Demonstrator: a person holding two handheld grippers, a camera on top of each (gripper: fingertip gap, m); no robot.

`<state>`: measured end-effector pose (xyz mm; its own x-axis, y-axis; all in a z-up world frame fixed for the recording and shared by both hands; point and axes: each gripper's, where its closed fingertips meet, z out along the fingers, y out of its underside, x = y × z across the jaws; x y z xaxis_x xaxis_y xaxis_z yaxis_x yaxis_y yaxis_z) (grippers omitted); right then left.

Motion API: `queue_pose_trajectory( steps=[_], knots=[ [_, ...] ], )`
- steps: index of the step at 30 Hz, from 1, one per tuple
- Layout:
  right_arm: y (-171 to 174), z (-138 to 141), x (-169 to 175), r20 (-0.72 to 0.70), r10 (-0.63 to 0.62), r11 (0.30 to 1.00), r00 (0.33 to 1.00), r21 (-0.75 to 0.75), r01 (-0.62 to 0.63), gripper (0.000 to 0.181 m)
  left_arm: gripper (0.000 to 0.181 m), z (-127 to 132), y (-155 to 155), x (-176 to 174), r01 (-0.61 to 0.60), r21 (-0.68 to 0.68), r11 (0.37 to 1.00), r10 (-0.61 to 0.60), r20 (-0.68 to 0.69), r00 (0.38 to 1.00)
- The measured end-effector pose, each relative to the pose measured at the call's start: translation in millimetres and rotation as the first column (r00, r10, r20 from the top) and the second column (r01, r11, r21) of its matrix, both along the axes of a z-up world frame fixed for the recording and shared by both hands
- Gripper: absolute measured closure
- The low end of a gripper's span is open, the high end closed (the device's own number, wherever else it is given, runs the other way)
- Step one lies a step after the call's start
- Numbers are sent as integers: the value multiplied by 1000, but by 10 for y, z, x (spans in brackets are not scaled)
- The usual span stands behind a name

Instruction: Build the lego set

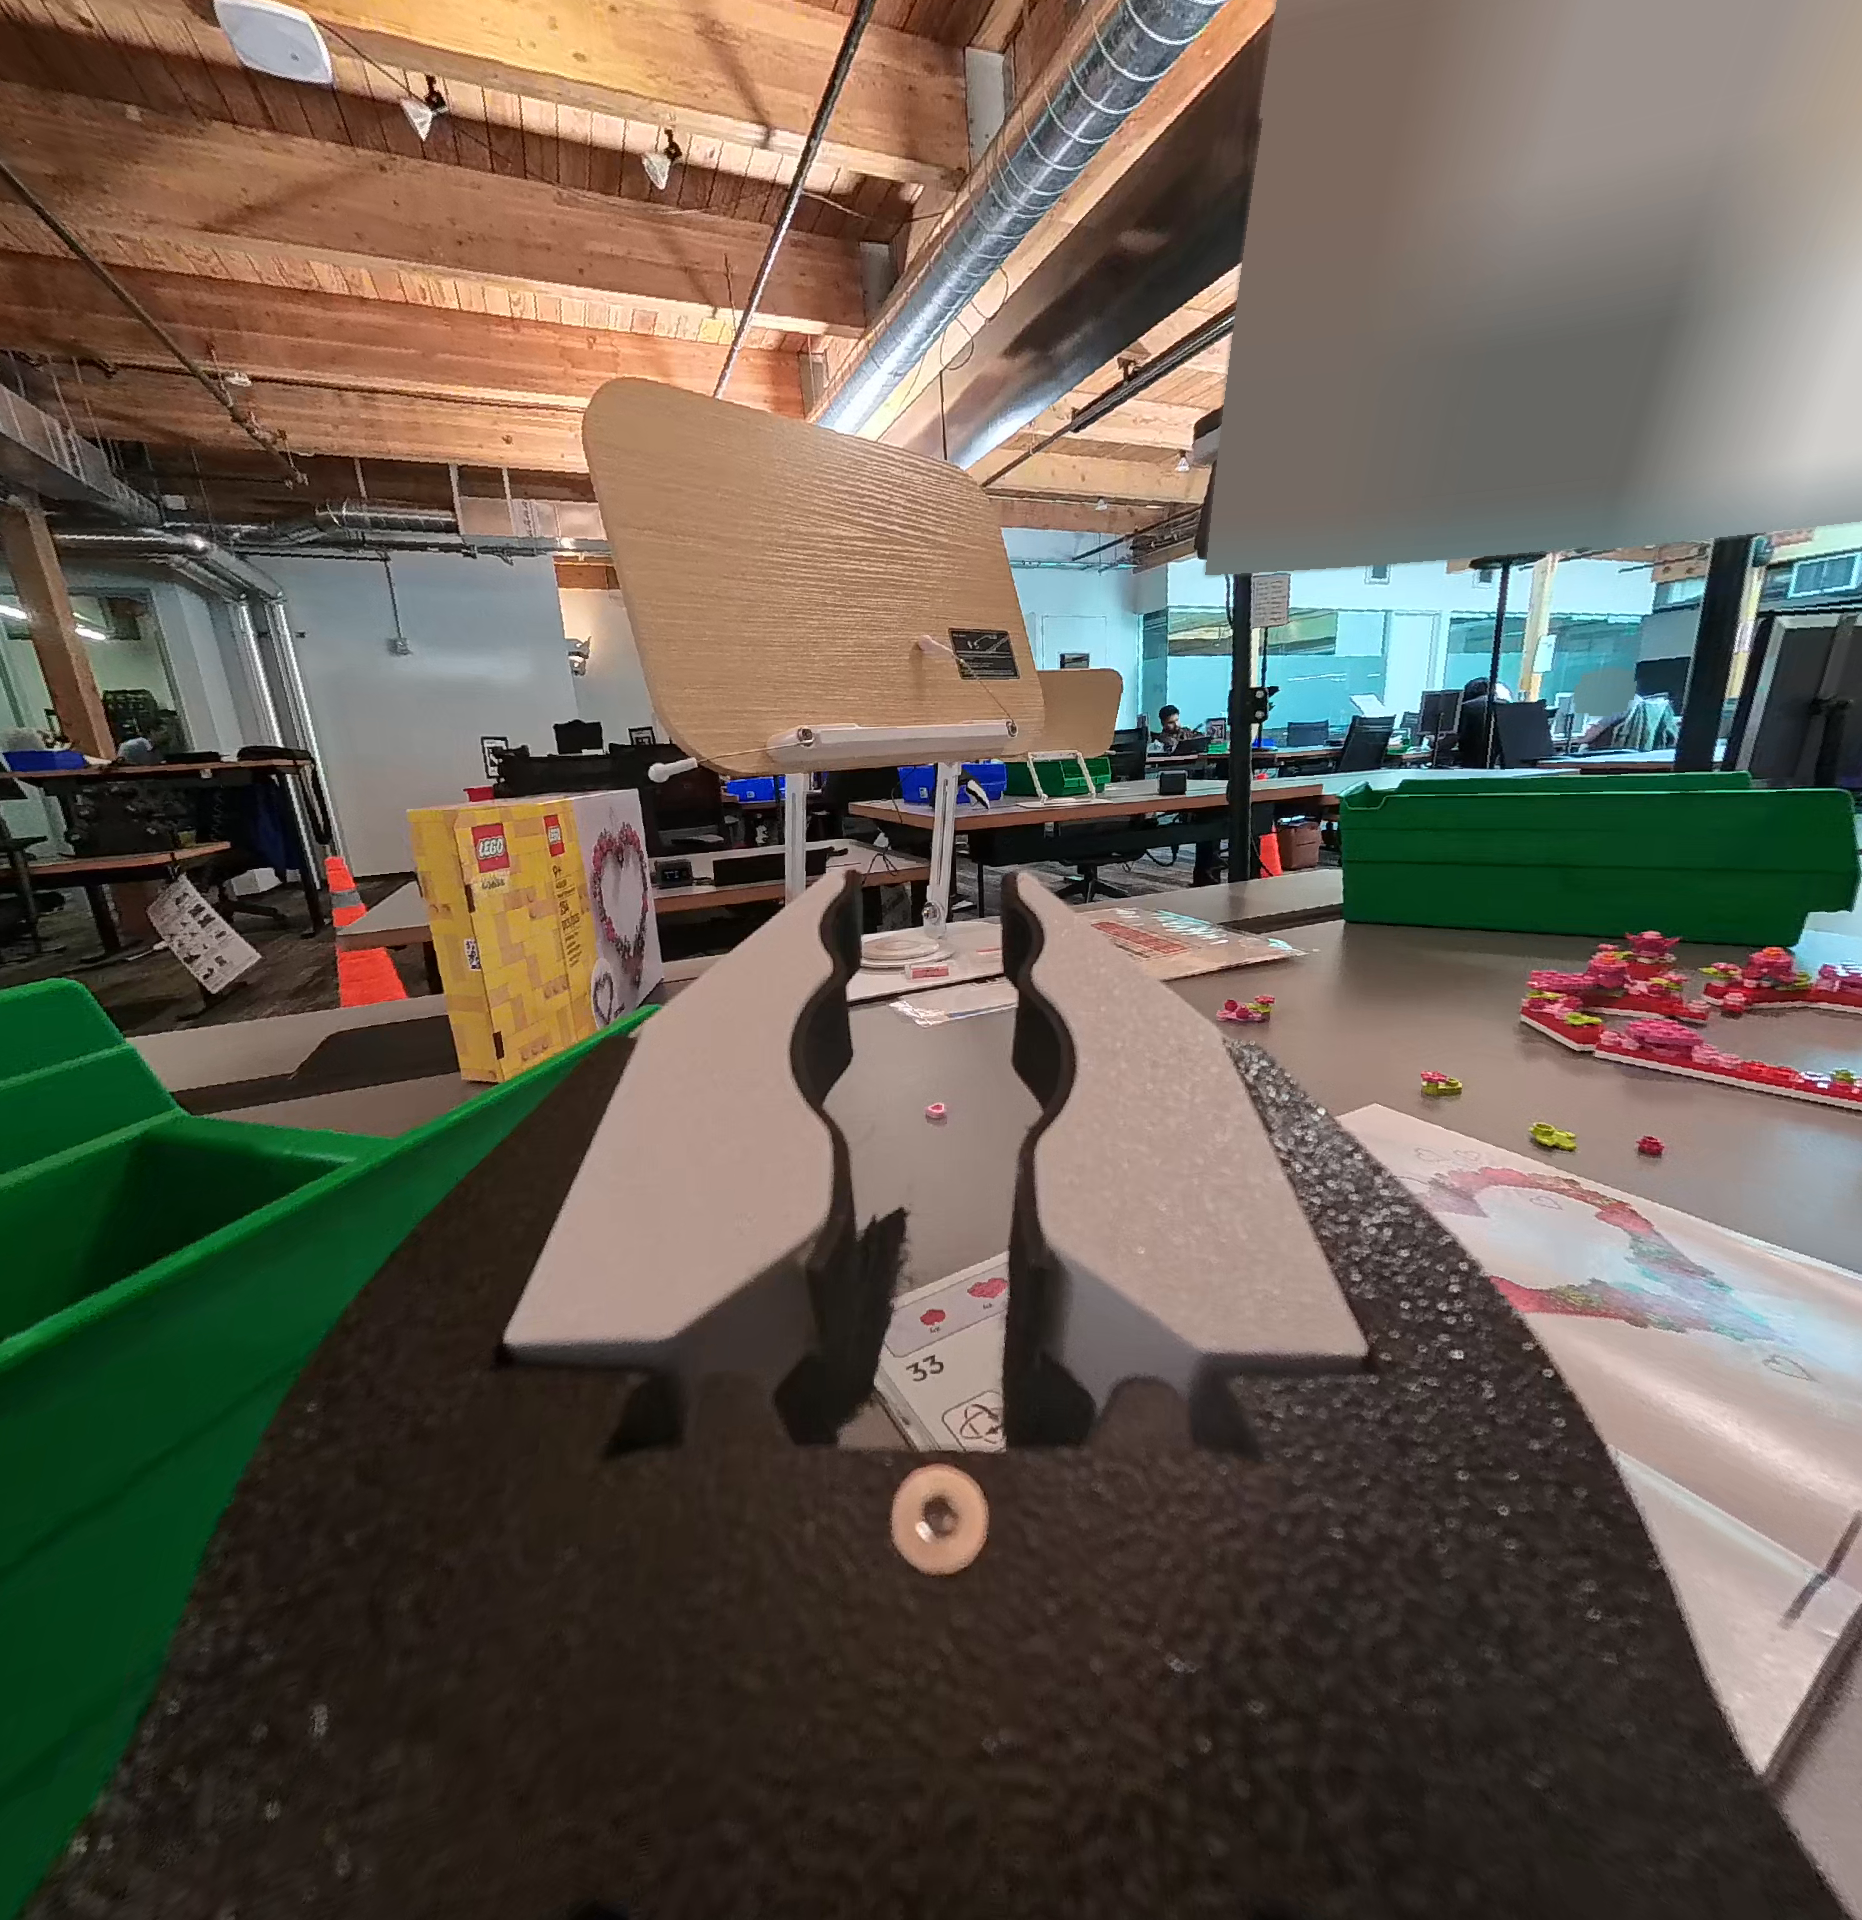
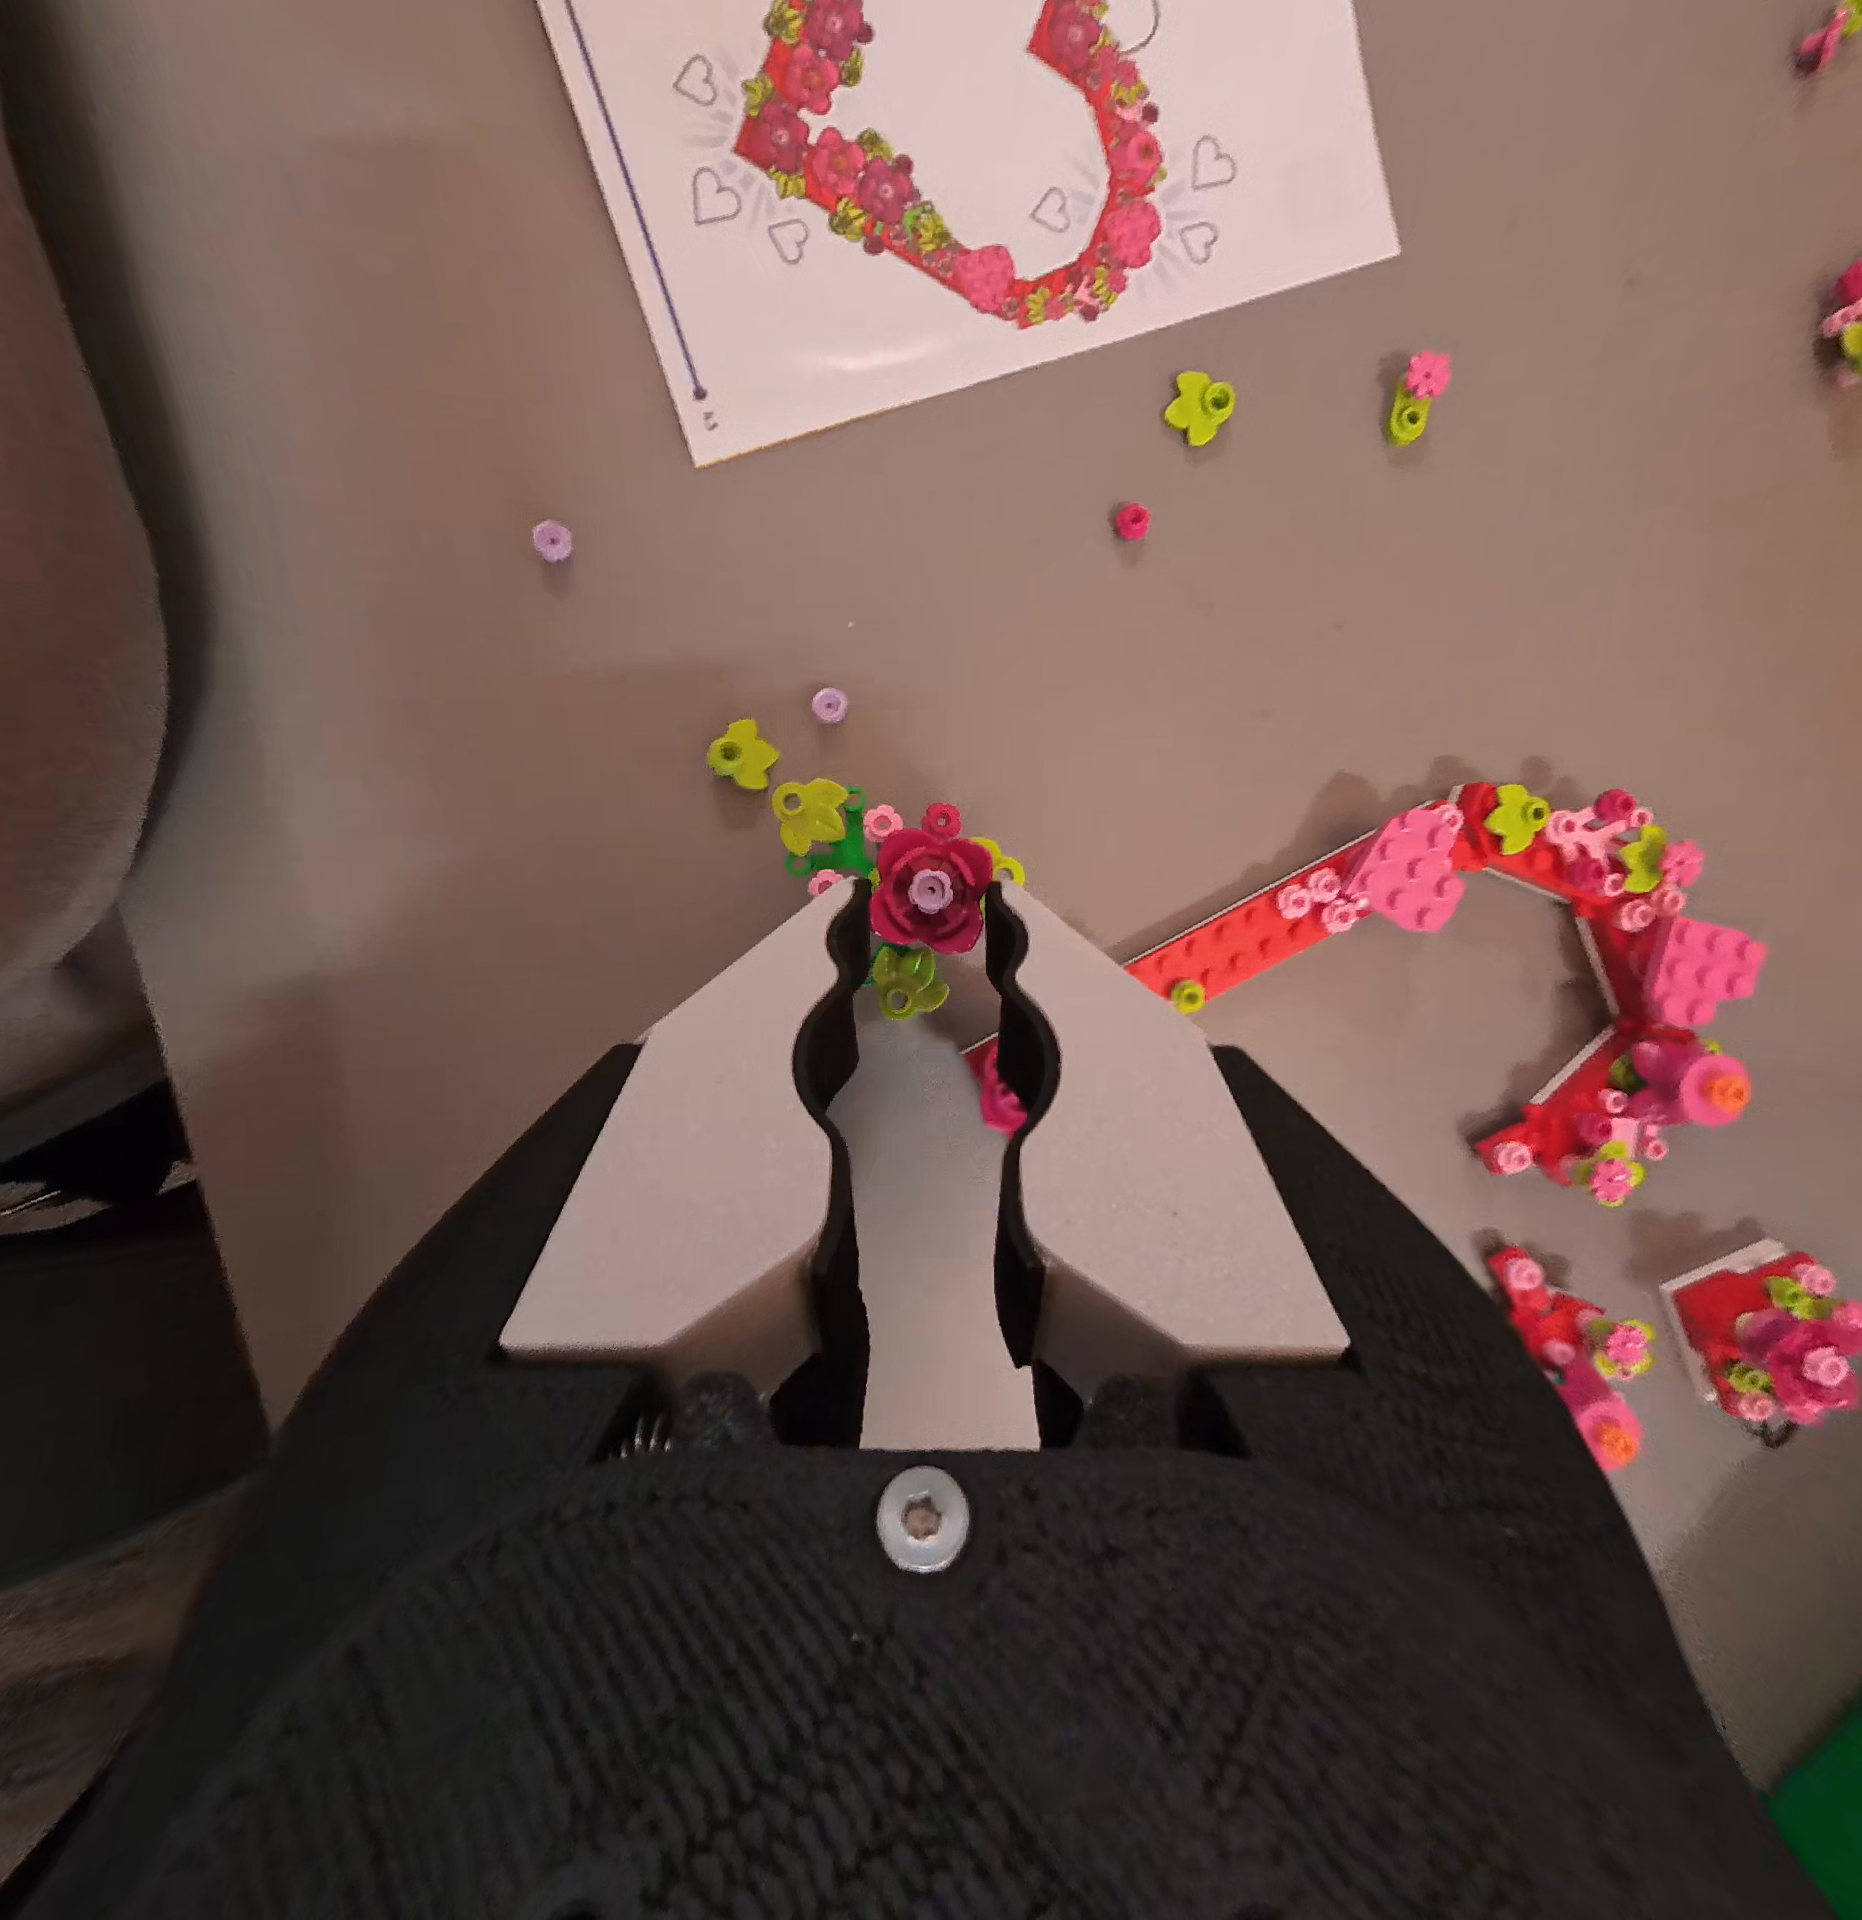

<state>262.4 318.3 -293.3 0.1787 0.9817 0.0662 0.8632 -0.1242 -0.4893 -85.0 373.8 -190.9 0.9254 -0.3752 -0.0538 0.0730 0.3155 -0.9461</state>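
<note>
- Here, a dark pink rose piece (image 2: 929, 891) is clamped between the tips of the right gripper (image 2: 929, 902), above the grey table (image 2: 387, 727).
- Green leaf pieces (image 2: 811, 812) seem attached around it, though partly hidden.
- The left gripper (image 1: 932, 894) is seen slightly parted, with nothing held.
- The red heart frame (image 2: 1509, 904) is laid nearby, at the right.

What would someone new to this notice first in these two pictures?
Probably the dark pink rose caught between the tips of the right hand-held gripper, above a cluster of lime leaves on the grey table. Next, the half-built red heart frame to its right, studded with pink flowers, and the printed heart picture lying beyond. In the left view, the yellow box and the tilted wooden stand stand out.
</note>
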Motion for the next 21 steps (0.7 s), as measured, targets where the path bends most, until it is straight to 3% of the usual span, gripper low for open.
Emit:
queue_pose_trajectory(
  steps=[12,21],
  knots=[
    [-408,-197,183,99,-61,996,993,-60,67,161,158,-1,4,12,3,-1,1000,-3,-1,1000],
    [-444,-251,207,3,-140,982,990,-127,140,151,157,0,7,14,-13,4,1000,13,-14,1000]
  ],
)
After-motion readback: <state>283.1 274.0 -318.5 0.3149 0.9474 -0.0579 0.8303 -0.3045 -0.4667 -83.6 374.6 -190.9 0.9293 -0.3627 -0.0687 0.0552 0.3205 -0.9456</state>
